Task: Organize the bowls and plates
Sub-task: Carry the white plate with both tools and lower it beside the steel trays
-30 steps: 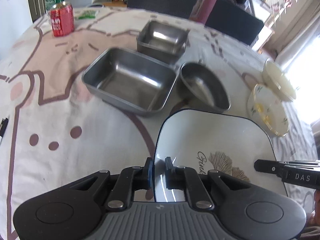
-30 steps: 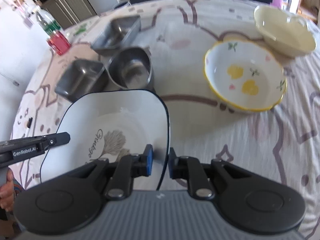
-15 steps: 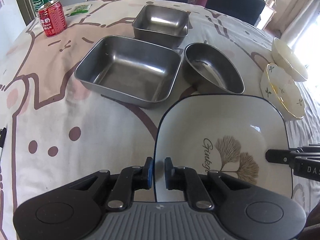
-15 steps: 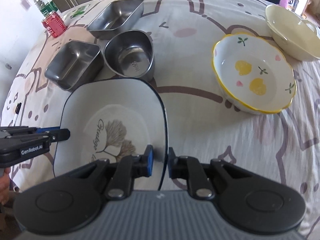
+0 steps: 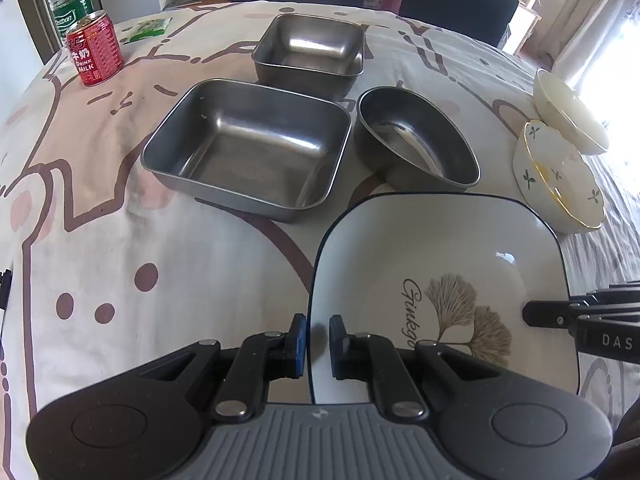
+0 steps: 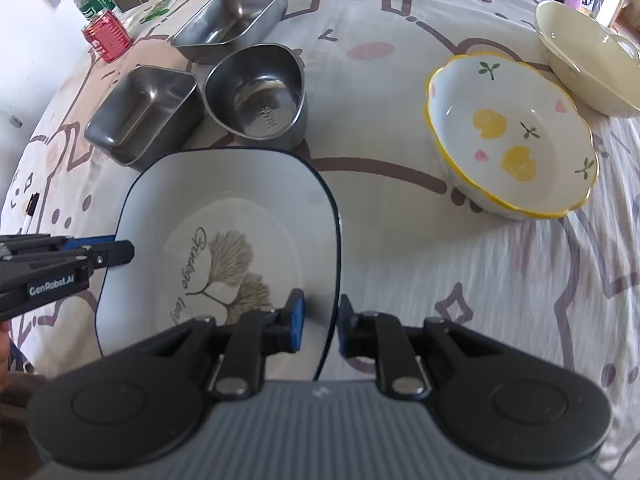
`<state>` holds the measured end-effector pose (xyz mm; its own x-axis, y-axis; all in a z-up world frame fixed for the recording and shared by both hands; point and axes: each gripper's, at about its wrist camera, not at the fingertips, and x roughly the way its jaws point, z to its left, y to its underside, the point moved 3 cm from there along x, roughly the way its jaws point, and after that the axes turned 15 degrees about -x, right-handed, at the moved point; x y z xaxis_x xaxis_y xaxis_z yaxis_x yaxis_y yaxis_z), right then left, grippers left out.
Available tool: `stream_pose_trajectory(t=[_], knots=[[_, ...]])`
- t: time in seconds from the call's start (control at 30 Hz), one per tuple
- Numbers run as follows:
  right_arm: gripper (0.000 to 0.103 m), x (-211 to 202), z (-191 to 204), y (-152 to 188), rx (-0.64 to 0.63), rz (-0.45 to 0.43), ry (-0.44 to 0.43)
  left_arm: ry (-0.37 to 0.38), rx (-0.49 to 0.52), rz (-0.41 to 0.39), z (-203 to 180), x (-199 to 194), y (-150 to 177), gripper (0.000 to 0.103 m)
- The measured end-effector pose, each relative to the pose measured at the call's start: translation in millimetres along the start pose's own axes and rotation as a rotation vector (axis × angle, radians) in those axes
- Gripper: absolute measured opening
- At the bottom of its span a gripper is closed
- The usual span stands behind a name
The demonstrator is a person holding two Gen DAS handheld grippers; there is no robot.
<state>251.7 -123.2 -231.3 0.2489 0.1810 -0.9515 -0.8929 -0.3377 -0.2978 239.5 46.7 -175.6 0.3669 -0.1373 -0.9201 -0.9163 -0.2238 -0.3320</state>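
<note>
A square white plate (image 5: 440, 260) with a dark rim and a ginkgo print lies low over the tablecloth, held at two opposite edges. My left gripper (image 5: 318, 340) is shut on its left rim and also shows in the right wrist view, left gripper (image 6: 120, 250). My right gripper (image 6: 320, 320) has the plate (image 6: 224, 200) by its right rim. Its jaws are opening slightly with the rim still between the pads. Its tip shows in the left wrist view, right gripper (image 5: 532, 314).
Behind the plate stand a large square steel tray (image 5: 248, 148), a smaller steel tray (image 5: 310, 46) and a rounded steel bowl (image 5: 416, 136). A flowered bowl (image 6: 512, 136) and a cream bowl (image 6: 584, 56) sit to the right. A red can (image 5: 94, 50) and a bottle (image 5: 68, 0) are far left.
The plate has come from a tilt to lie flatter, close behind the steel bowl. Both grippers keep their hold on its rims, and the right jaws stand a touch wider.
</note>
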Motion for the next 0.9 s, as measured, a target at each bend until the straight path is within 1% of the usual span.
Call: stream_pose_trajectory(t=[0.07, 0.17, 0.2, 0.23, 0.27, 0.4, 0.67, 0.9], knots=[[0.021, 1.5, -0.1, -1.1, 0.003, 0.002, -0.001, 0.008, 0.009, 0.003, 0.5, 0.1, -0.9, 0.012], [0.021, 4.3, -3.6, -1.9, 0.018, 0.013, -0.012, 0.024, 0.001, 0.035, 2.6, 3.9, 0.4, 0.015], [0.019, 5.3, -5.2, -2.2, 0.022, 0.019, -0.003, 0.031, 0.004, 0.033, 1.9, 3.5, 0.9, 0.015], [0.018, 6.4, -6.7, -2.7, 0.014, 0.028, 0.027, 0.023, 0.015, 0.038, 0.8, 3.8, 2.0, 0.016], [0.018, 6.6, -7.7, -3.4, 0.008, 0.025, 0.033, 0.023, 0.019, 0.036, 0.5, 3.8, 2.7, 0.016], [0.018, 6.4, -13.1, -2.8, 0.027, 0.036, 0.004, 0.026, 0.011, 0.042, 1.0, 3.6, 2.0, 0.016], [0.019, 6.5, -7.2, 2.0, 0.011, 0.063, -0.013, 0.026, 0.015, 0.045, 0.9, 4.3, 1.9, 0.016], [0.019, 4.3, -6.8, 3.5, 0.002, 0.064, -0.015, 0.022, 0.019, 0.049, 0.5, 4.1, 2.5, 0.016]])
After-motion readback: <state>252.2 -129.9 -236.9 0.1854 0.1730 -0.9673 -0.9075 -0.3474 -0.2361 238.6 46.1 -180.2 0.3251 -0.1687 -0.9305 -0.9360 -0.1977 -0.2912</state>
